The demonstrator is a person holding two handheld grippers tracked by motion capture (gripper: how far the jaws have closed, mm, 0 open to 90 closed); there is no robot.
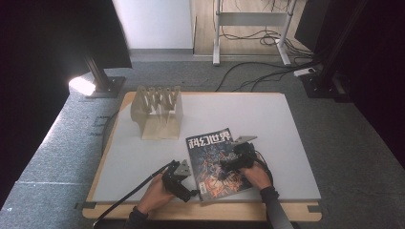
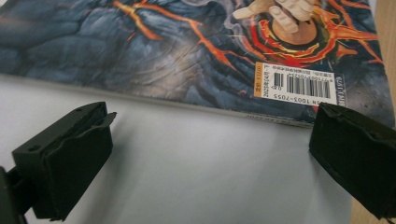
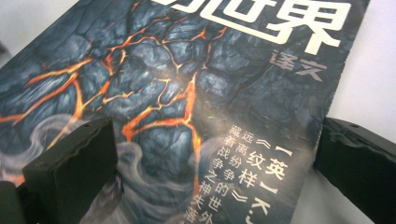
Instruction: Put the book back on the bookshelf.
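Observation:
A magazine (image 1: 216, 162) with a dark lava-crack cover and white title characters lies flat on the white table top, near the front edge. My left gripper (image 1: 179, 175) sits just left of its spine, open, its jaws spread wide over bare table. In the left gripper view the magazine's spine edge (image 2: 201, 105) and barcode (image 2: 296, 86) lie just beyond the open gripper (image 2: 210, 154). My right gripper (image 1: 237, 160) hovers over the cover's right half, open. The right gripper view has the cover (image 3: 187, 102) spanning the gap of the right gripper (image 3: 215, 163); whether they touch it I cannot tell.
A wooden slotted rack (image 1: 157, 112) stands at the table's back left. The white table top (image 1: 267, 119) has a wooden rim; its front edge is close behind both hands. Cables and a desk frame (image 1: 250, 28) lie on the floor beyond.

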